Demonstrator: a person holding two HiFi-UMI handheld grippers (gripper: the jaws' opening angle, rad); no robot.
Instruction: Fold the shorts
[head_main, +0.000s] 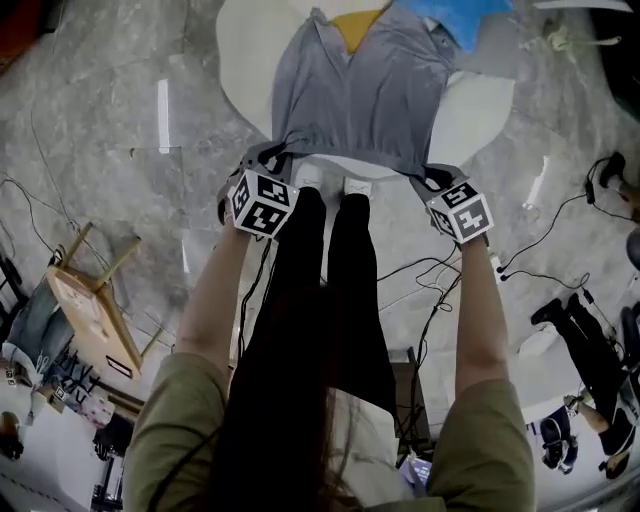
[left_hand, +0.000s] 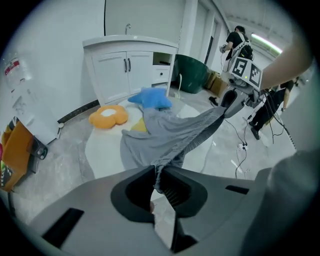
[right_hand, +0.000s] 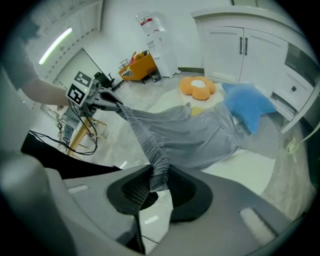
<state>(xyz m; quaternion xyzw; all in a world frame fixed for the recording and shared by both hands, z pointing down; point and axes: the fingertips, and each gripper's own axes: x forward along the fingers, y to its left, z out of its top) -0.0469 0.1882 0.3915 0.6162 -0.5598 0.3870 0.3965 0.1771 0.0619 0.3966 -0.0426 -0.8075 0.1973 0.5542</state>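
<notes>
Two-handed, holds the grey shorts up by the waistband, fingers of left gripper and right gripper each clamped on a corner, leg ends trailing on the white round mat.

bright even indoor light, soft shadows, strong fisheye vignetting at edges.

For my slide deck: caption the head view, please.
Left gripper and right gripper hold the grey shorts by the waistband over a white mat.
</notes>
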